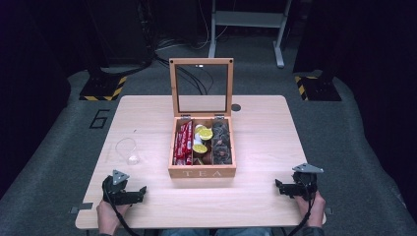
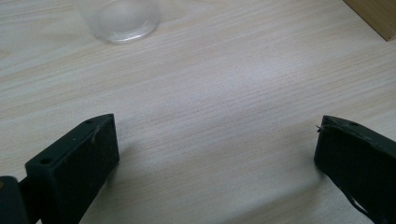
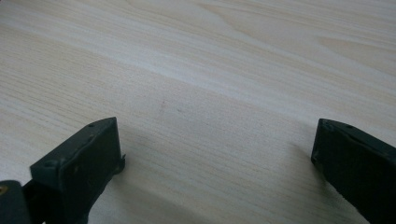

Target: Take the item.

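While both grippers rested near the front edge of the table [image 1: 147,113], nothing was held by either. Farthest left, the left gripper [image 1: 140,191] sat on the wood in the person's hand, pointing inward towards the middle; seen from its own camera, its jaws stood wide apart with only bare tabletop between them. Just beyond it, a little further from the person, stood a small clear glass [image 1: 133,159], its rounded base also visible at the top of the left gripper view [image 2: 119,21]; beside it lay a thin loop of something pale, too faint to identify. Being nearest to the open left gripper, the glass looked like the thing to be picked up. It would probably be light, rigid, smooth and breakable, so a grip across its sides, low and gentle, seemed safest. In the middle of the table stood a wooden tea box [image 1: 202,172] with its glass lid [image 1: 201,88] raised upright, showing red sachets, yellow-topped capsules and dark packets in separate compartments. Farthest right, well apart from the box, the right gripper [image 1: 280,186] lay in the other hand, jaws equally wide and empty over bare wood.
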`<state>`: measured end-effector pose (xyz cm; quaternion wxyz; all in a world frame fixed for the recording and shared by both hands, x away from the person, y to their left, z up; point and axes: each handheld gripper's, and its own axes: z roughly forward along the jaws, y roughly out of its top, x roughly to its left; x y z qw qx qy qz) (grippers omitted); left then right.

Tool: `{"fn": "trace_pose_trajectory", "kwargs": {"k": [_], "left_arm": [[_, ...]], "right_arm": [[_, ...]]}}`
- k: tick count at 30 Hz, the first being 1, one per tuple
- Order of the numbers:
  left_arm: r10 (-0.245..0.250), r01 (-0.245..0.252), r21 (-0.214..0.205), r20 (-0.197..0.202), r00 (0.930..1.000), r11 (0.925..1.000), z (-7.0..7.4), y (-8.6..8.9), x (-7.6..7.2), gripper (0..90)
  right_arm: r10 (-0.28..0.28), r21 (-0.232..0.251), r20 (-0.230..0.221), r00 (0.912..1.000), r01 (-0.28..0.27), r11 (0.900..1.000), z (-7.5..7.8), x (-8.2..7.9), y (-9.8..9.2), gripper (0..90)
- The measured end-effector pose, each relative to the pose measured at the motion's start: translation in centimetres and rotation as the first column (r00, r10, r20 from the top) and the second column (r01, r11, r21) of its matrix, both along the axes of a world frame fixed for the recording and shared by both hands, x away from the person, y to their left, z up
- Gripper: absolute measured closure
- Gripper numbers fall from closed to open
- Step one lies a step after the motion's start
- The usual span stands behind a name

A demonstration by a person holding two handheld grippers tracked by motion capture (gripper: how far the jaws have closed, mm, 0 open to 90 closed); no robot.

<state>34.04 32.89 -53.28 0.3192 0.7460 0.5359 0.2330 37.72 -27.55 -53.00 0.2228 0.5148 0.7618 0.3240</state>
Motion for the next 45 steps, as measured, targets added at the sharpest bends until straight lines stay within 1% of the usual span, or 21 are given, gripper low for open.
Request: {"fn": "trace_pose_trajectory", "kwargs": {"k": [3,6,11,12,13,14,15,17,21,23,25,26,27,28,29,30,32,34,36,39,45], "left_arm": [[-0.001,0.001,0.001,0.001,1.0000,1.0000,0.0,-0.1,0.0,0.0],[-0.004,0.004,0.021,0.012,0.9999,0.9998,0.1,-0.2,-0.2,0.0],[-0.019,0.019,0.014,0.012,0.9997,0.9997,0.0,-0.2,-0.1,0.0],[-0.026,0.026,0.009,0.010,0.9996,0.9996,0.1,-0.2,-0.1,0.1],[-0.035,0.035,0.009,-0.003,0.9994,0.9994,0.2,-0.1,-0.1,0.0],[-0.030,0.030,0.003,0.005,0.9995,0.9995,0.2,-0.1,0.0,0.1],[-0.036,0.036,0.001,-0.004,0.9993,0.9993,0.4,-0.1,0.0,0.1],[-0.034,0.034,-0.002,0.002,0.9994,0.9994,0.5,-0.2,0.0,0.1],[-0.059,0.059,0.003,0.005,0.9982,0.9983,1.3,-0.8,0.0,0.1],[-0.063,0.063,0.005,-0.002,0.9980,0.9980,1.5,-0.9,0.0,0.1],[-0.077,0.077,0.005,0.000,0.9970,0.9970,1.8,-1.4,0.0,0.1],[-0.087,0.087,0.011,-0.009,0.9961,0.9961,2.0,-1.5,0.1,0.2],[-0.090,0.090,0.006,-0.002,0.9960,0.9959,2.1,-1.7,0.2,0.2],[-0.100,0.101,0.007,-0.011,0.9949,0.9949,2.3,-1.8,0.2,0.2],[-0.099,0.099,0.003,-0.001,0.9951,0.9951,2.4,-2.0,0.3,0.2],[-0.110,0.110,0.007,-0.010,0.9939,0.9939,2.6,-2.2,0.3,0.2],[-0.126,0.126,0.012,-0.007,0.9921,0.9920,2.8,-2.5,0.4,0.2],[-0.127,0.128,0.011,-0.003,0.9918,0.9918,2.9,-2.7,0.5,0.2],[-0.154,0.154,0.013,-0.003,0.9881,0.9880,3.4,-3.0,0.6,0.2],[-0.170,0.170,0.012,-0.009,0.9854,0.9854,3.9,-3.3,0.9,0.2],[-0.205,0.205,0.026,0.015,0.9786,0.9785,5.1,-4.2,1.3,0.2]], "right_arm": [[-0.005,0.007,0.002,1.0000,0.005,1.0000,0.0,0.0,0.1,0.8],[-0.005,0.007,0.001,1.0000,0.005,1.0000,0.0,0.0,0.1,0.8],[0.004,-0.003,0.000,1.0000,-0.004,1.0000,0.0,0.0,0.0,0.9],[-0.001,0.005,-0.002,1.0000,0.001,1.0000,0.0,0.0,0.0,0.9],[-0.001,0.001,0.000,1.0000,0.001,1.0000,0.0,-0.1,0.0,0.9],[-0.001,0.001,0.001,1.0000,0.001,1.0000,0.0,-0.1,0.1,0.9],[-0.001,0.001,0.001,1.0000,0.001,1.0000,0.0,-0.1,0.1,0.8],[-0.001,0.002,0.002,1.0000,0.001,1.0000,0.0,0.0,0.1,0.8],[-0.002,0.003,0.001,1.0000,0.002,1.0000,0.0,0.0,0.1,0.9],[-0.002,0.003,0.001,1.0000,0.002,1.0000,0.0,0.0,0.1,0.9],[-0.002,0.003,0.002,1.0000,0.002,1.0000,0.0,0.0,0.1,0.9],[-0.001,0.002,0.000,1.0000,0.001,1.0000,0.0,-0.1,0.0,0.9],[-0.002,0.002,0.001,1.0000,0.002,1.0000,0.0,-0.1,0.1,0.9],[-0.002,0.002,0.003,1.0000,0.002,1.0000,0.0,0.0,0.1,0.9],[-0.002,0.002,0.002,1.0000,0.002,1.0000,0.0,-0.1,0.1,0.9],[-0.002,0.001,0.000,1.0000,0.002,1.0000,0.0,-0.1,0.1,0.9],[-0.002,0.002,-0.001,1.0000,0.002,1.0000,0.0,-0.1,0.1,0.9],[-0.002,0.001,0.000,1.0000,0.002,1.0000,0.0,-0.1,0.1,0.9],[-0.007,0.004,-0.003,1.0000,0.007,1.0000,0.0,-0.1,0.1,0.8],[-0.008,0.004,-0.004,1.0000,0.008,1.0000,0.0,-0.1,0.1,0.8],[-0.008,0.004,-0.004,1.0000,0.008,1.0000,0.0,-0.1,0.1,0.8]]}}
